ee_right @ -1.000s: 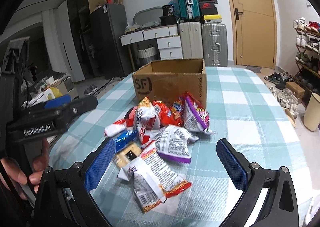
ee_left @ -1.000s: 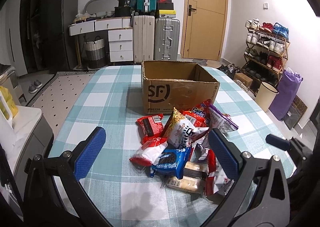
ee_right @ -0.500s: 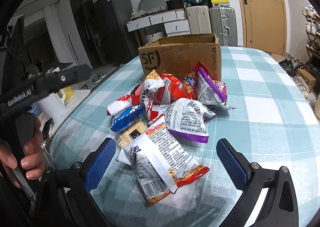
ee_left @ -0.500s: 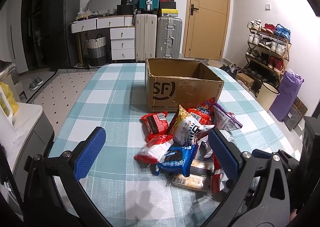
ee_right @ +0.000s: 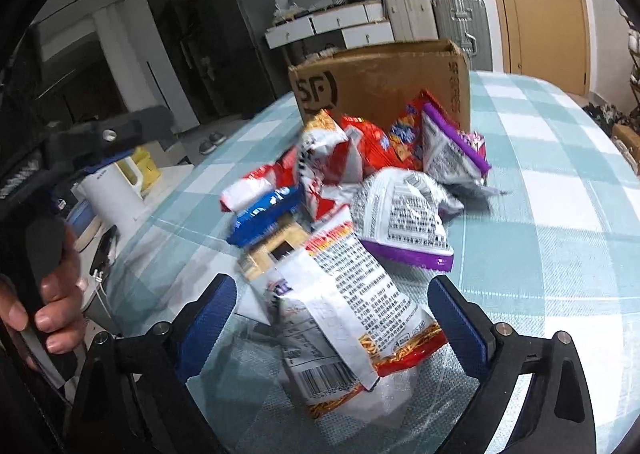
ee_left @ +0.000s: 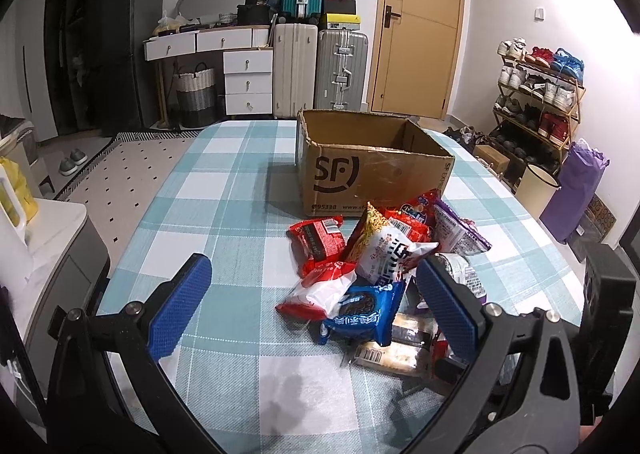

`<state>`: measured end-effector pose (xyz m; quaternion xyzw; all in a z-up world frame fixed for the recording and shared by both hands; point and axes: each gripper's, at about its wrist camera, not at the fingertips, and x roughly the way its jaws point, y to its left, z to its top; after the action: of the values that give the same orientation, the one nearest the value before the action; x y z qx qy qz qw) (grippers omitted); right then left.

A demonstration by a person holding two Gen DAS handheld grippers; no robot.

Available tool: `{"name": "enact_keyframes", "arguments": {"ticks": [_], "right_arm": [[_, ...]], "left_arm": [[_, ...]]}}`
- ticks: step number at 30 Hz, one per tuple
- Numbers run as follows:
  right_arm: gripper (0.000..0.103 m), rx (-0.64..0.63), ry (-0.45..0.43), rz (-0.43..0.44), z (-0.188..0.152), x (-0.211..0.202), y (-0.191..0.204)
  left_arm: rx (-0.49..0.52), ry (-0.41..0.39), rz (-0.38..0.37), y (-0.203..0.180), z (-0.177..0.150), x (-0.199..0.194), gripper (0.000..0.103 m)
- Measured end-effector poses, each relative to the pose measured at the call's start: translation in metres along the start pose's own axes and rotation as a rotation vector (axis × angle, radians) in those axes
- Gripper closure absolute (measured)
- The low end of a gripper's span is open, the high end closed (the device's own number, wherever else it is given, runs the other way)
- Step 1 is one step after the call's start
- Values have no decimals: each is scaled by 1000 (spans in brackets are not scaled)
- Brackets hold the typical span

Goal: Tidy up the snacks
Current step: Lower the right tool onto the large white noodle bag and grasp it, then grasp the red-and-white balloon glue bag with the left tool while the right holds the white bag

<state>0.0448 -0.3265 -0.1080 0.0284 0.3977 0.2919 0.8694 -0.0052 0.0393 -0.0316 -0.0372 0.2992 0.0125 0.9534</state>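
Note:
A heap of snack packets (ee_left: 384,266) lies on the checked tablecloth in front of an open SF cardboard box (ee_left: 372,170). In the right wrist view my right gripper (ee_right: 332,324) straddles the nearest packet, a white and red noodle bag (ee_right: 352,306); its jaws are closing, and the blue pads stand apart from the bag on both sides. Behind that bag lie a purple-edged packet (ee_right: 404,222) and a blue cookie pack (ee_right: 264,216). My left gripper (ee_left: 316,306) hovers open over the table at the heap's left, with the blue cookie pack (ee_left: 364,312) near its right finger.
The box (ee_right: 380,82) stands behind the heap with its top open. A person's hand (ee_right: 52,294) holds the left gripper's handle at the table's left edge. A white jug (ee_right: 112,194) sits on a side unit left of the table. Suitcases, drawers and a shoe rack (ee_left: 536,102) line the walls.
My right gripper has sunk toward the heap and tilted down, so the noodle bag now lies between its fingers, which have drawn closer. The left gripper has barely moved.

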Motion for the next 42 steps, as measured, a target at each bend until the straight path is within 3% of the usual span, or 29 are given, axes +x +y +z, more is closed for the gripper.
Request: {"name": "enact_keyframes", "arguments": {"ticks": [4, 7, 11, 21, 42], "right_arm": [[28, -33, -17, 34, -4, -2, 5], [48, -43, 1, 36, -7, 1, 5], [51, 8, -13, 71, -8, -4, -2], [51, -1, -56, 76, -8, -22, -2], [51, 7, -116, 96, 2, -43, -10]], "left_arm": [[-4, 6, 4, 3, -2, 2, 1], [-8, 8, 9, 6, -2, 2, 1], [-12, 11, 20, 10, -3, 4, 1], [-34, 37, 29, 26, -6, 13, 1], [0, 154, -2, 29, -13, 61, 1]]}}
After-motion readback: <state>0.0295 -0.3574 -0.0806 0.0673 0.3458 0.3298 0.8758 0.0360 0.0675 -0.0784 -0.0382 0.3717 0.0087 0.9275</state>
